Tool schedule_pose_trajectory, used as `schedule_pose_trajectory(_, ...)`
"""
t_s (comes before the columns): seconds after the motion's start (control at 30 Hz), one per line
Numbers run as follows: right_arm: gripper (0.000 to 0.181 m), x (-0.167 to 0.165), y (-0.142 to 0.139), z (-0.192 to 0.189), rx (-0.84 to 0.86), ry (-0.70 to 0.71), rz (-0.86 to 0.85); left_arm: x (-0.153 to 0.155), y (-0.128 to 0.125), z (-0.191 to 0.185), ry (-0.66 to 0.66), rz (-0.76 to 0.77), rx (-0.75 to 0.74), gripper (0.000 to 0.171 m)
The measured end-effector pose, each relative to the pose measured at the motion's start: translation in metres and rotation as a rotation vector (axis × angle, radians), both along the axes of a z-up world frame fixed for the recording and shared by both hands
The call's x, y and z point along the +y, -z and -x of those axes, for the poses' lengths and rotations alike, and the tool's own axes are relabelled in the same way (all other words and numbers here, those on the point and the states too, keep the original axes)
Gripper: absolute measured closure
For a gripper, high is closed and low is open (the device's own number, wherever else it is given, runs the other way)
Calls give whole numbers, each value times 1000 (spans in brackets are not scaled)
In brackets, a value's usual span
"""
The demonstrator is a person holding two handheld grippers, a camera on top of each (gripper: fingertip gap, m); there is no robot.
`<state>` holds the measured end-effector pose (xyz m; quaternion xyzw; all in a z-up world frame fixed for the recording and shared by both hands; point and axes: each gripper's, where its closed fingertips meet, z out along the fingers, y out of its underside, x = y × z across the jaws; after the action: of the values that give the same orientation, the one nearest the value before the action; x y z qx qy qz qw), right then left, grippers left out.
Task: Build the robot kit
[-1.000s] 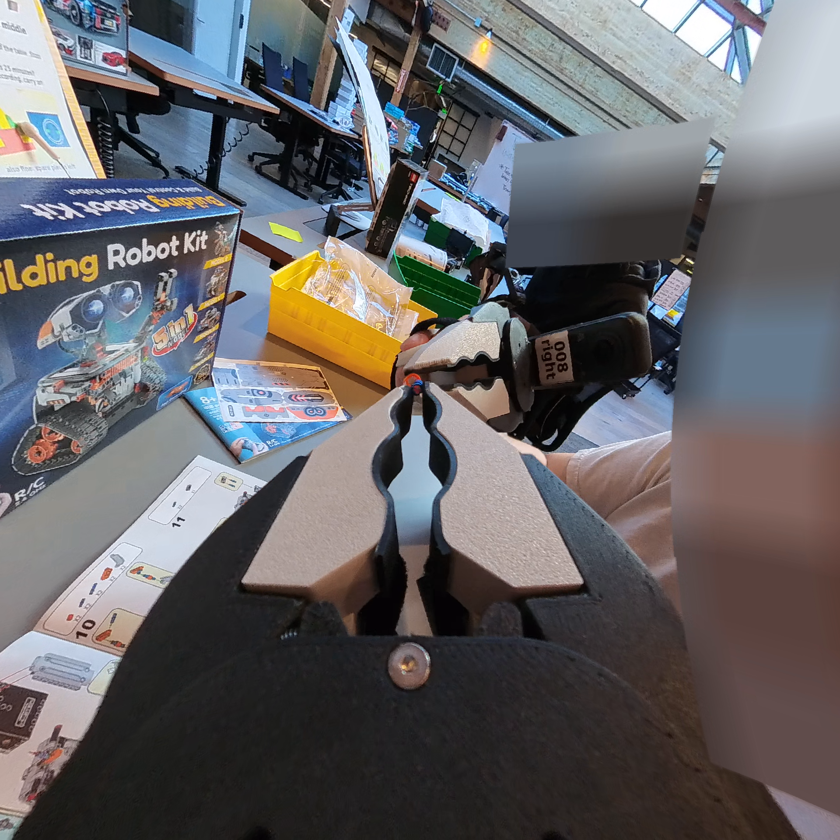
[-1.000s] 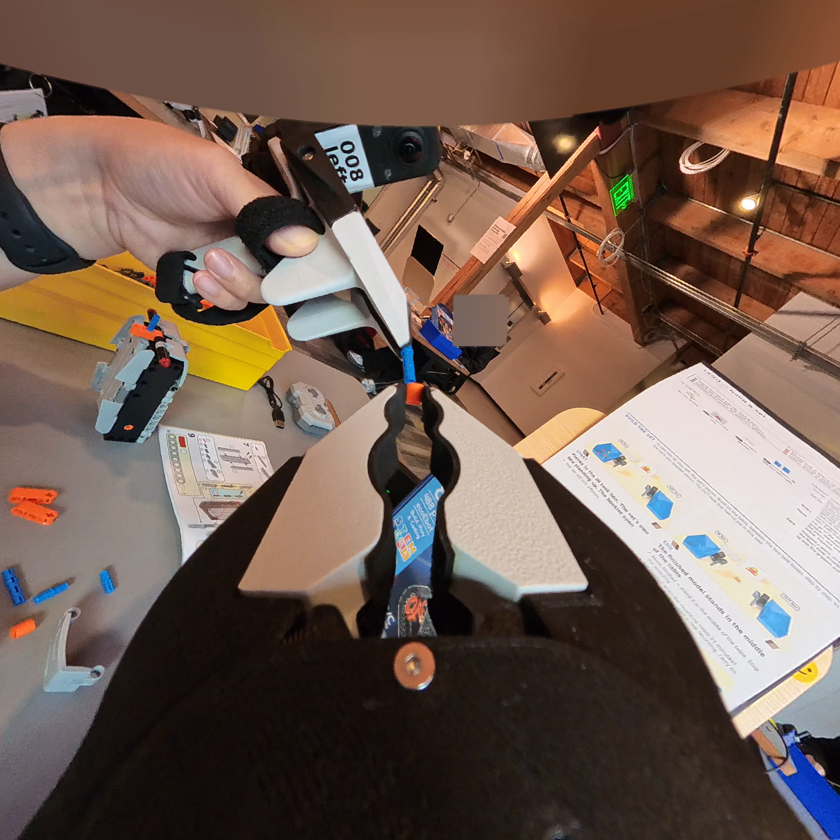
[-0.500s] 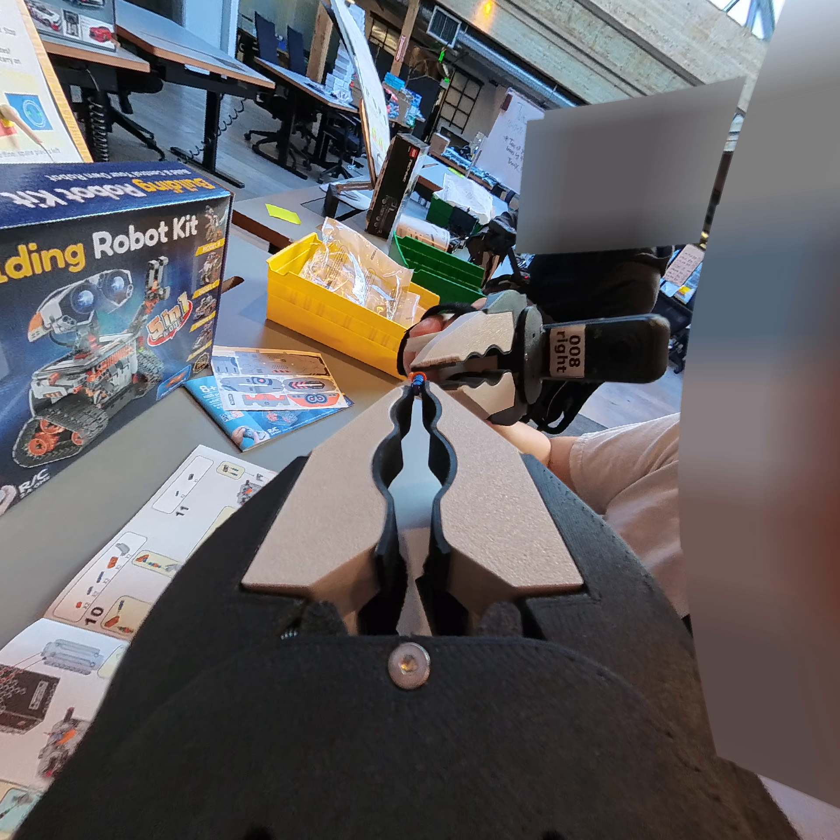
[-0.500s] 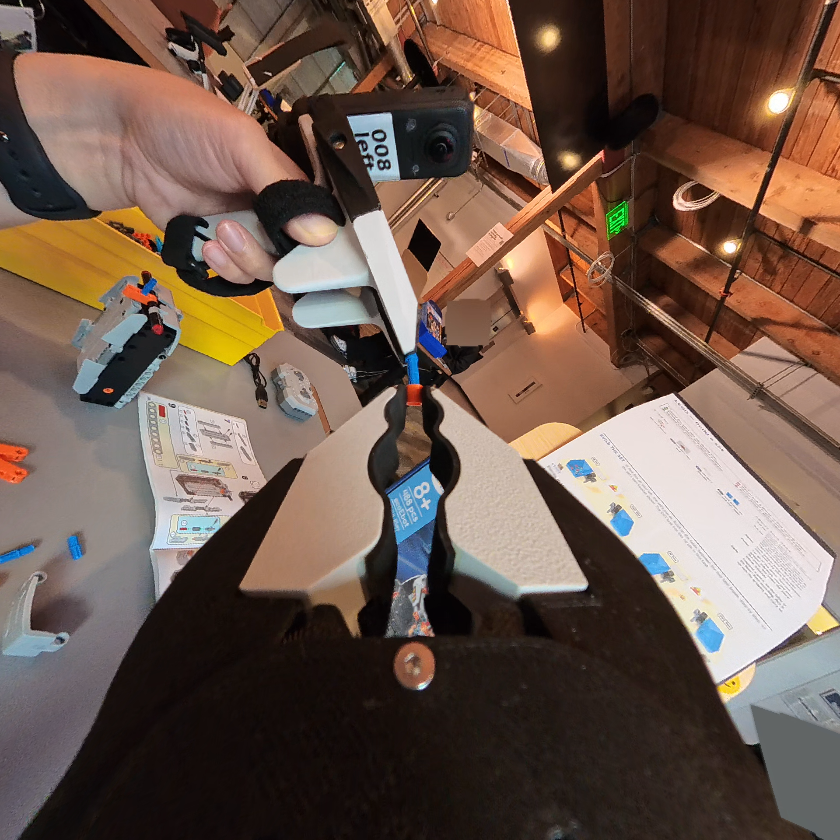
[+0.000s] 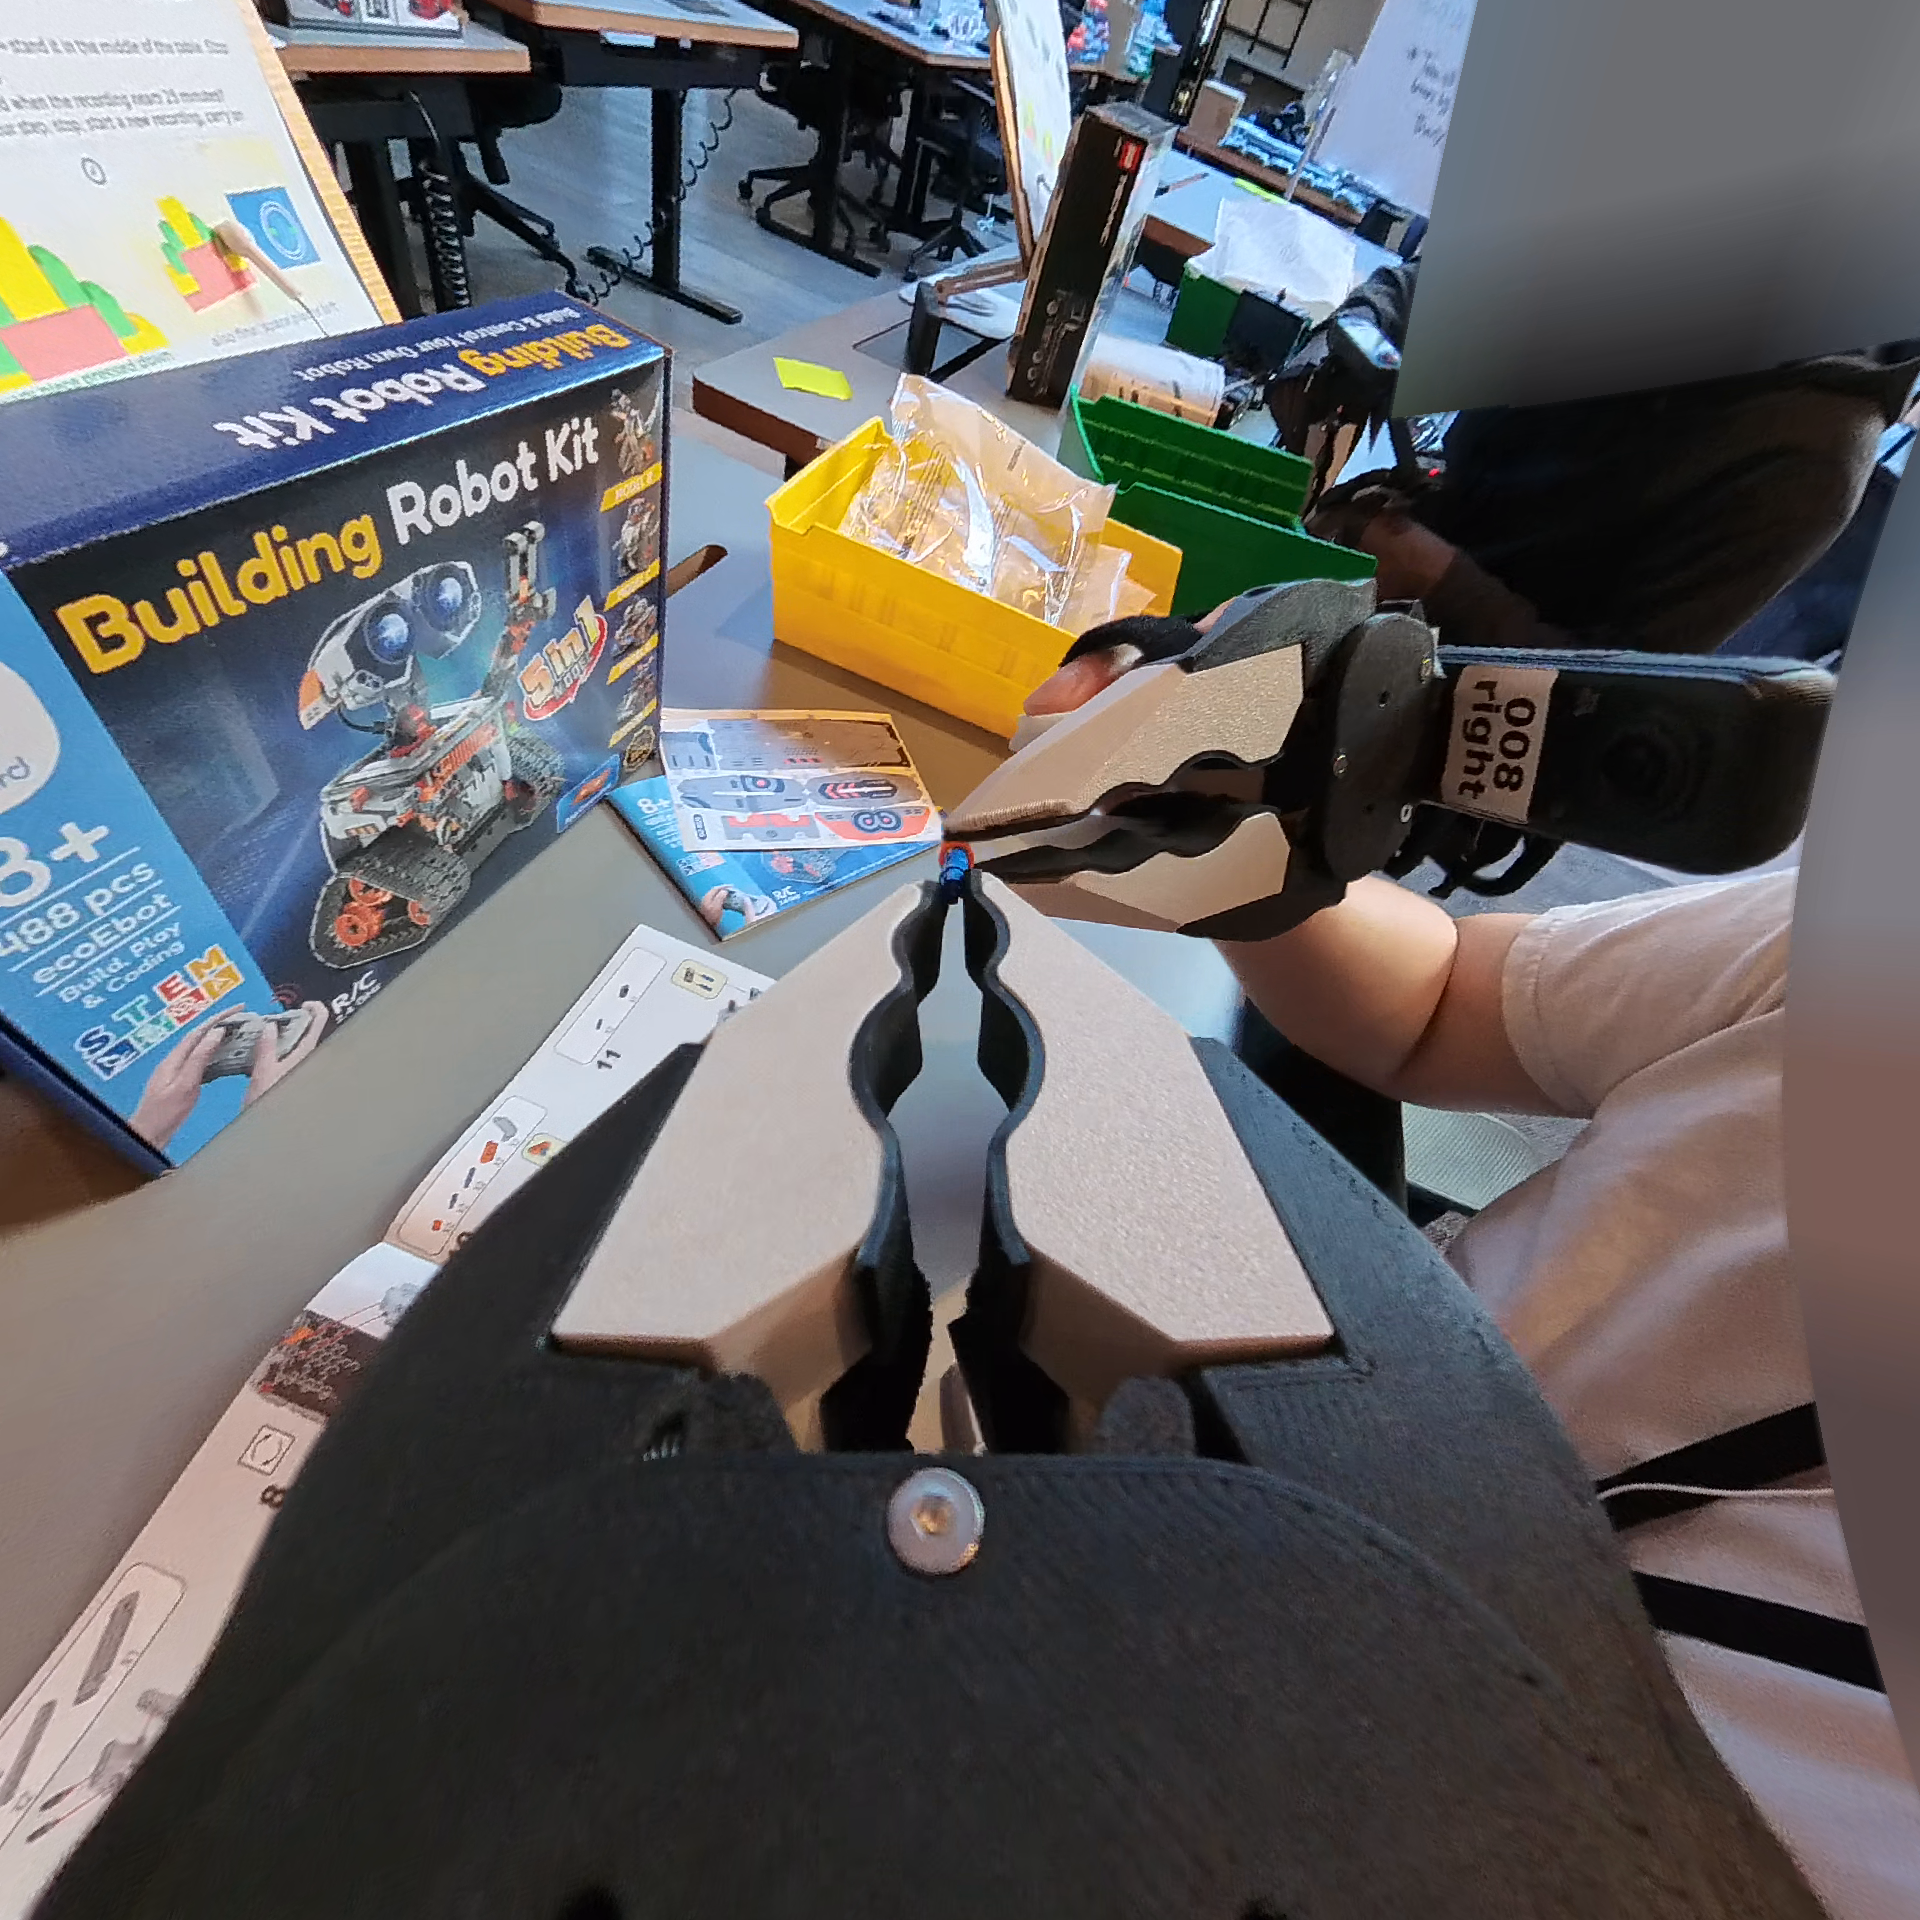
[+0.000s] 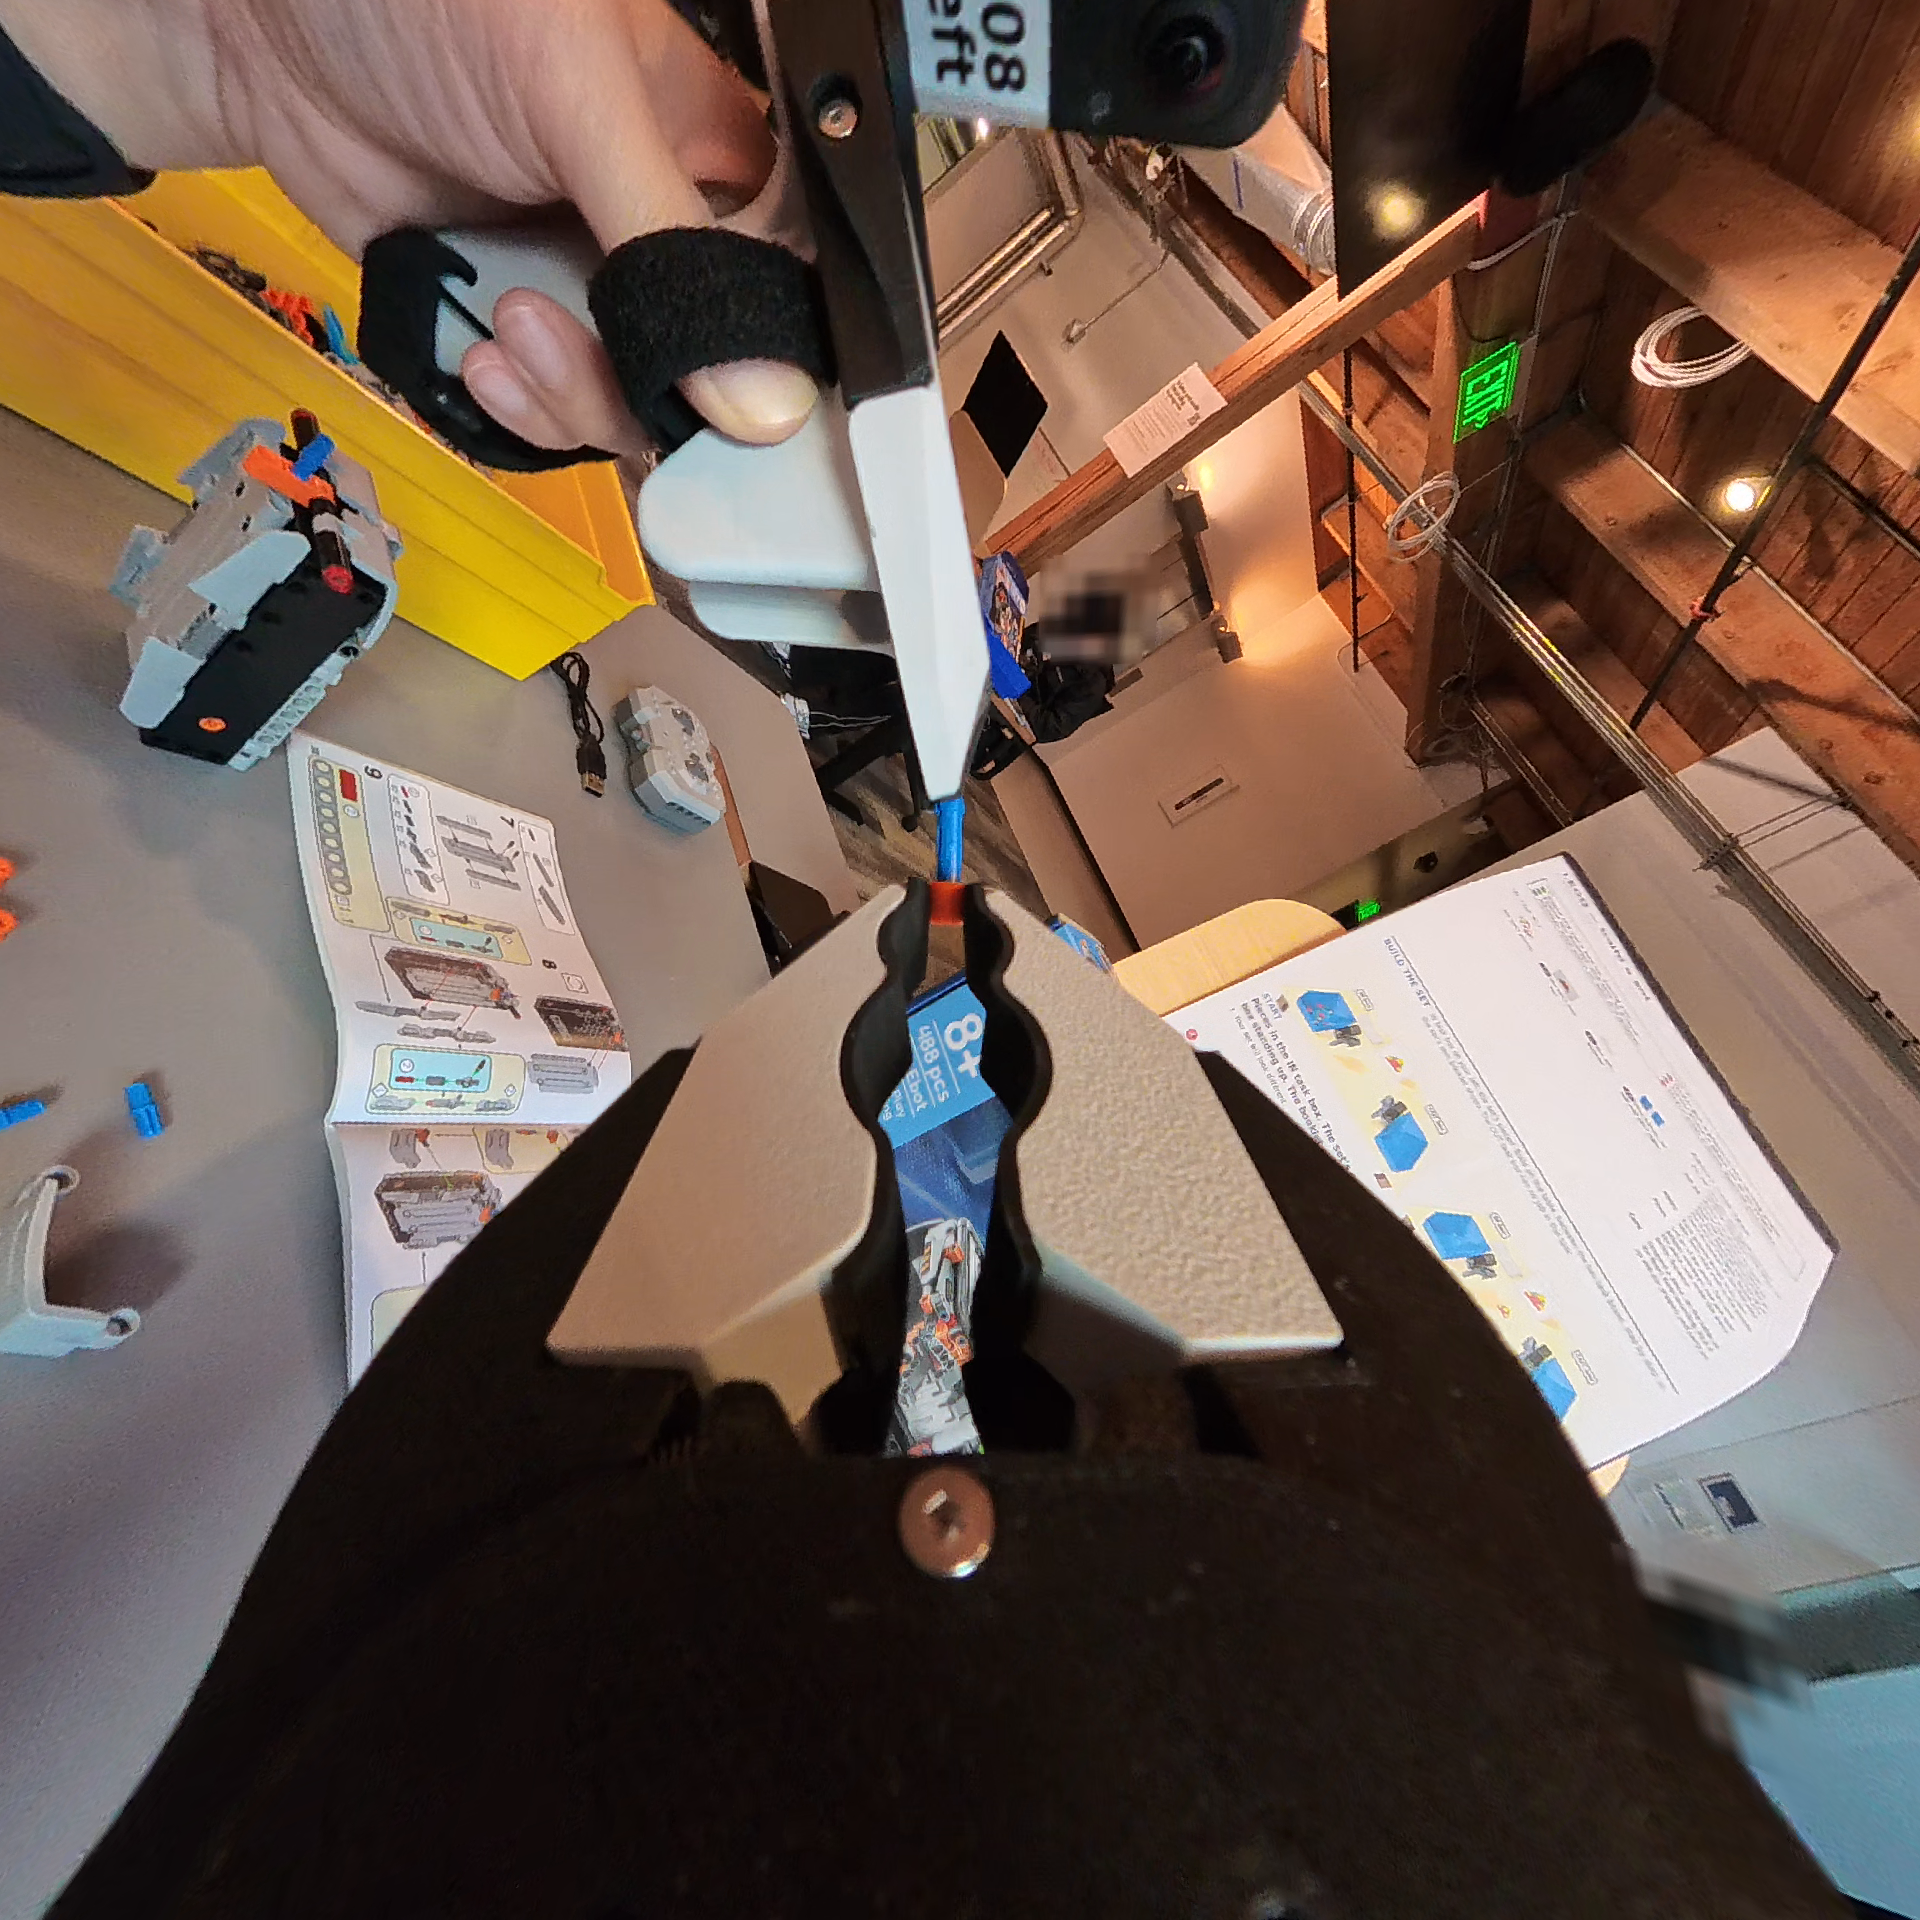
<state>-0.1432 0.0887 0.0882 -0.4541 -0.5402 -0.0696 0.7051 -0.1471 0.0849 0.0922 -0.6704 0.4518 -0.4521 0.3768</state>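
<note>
**Two grippers meeting tip to tip over the table**

The left gripper (image 5: 951, 902) is pinching a thin blue pin (image 6: 948, 840) right at its tips, jaws pressed nearly together around it. The right gripper (image 6: 943, 906) is clamping a small orange bushing (image 6: 942, 902) the same way, jaws squeezed on it with only the very ends gripping. Both parts are being held up in the air above the grey table (image 5: 727, 644), and the pin's end is sitting at or in the bushing; whether it's seated can't be told from these views.

Handling-wise, it looks like a fiddly bit: both pieces are tiny and held by the tips only, so keeping the pin dead in line with the bushing's hole and pushing straight along it would probably matter most. Any sideways twist could likely pop one part loose.

Around them: a blue robot kit box (image 5: 343, 665) is standing to the left, a yellow bin (image 5: 935, 623) with clear bags behind, a green bin (image 5: 1195, 488) beside that, an instruction booklet (image 6: 447, 935) lying open, a half-built grey and black module (image 6: 249, 603), and loose blue and orange bits nearby. Nothing is crowding the two tips in mid-air.
</note>
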Motion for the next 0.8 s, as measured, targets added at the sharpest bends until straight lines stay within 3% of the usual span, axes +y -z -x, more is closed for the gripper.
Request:
schedule_pose_trajectory(0.23, 177, 4, 13, 6, -71, 31, 6, 4, 8, 1, -40, -35, 65, 169)
schedule_pose_trajectory(0.5, 177, 4, -9, -2, 150, -26, 68, 3, -11, -2, 11, 66, -117, 169)
schedule_pose_trajectory(0.8, 176, 0, -15, -4, 193, -66, 56, 0, -16, -3, 42, 100, -160, 169)
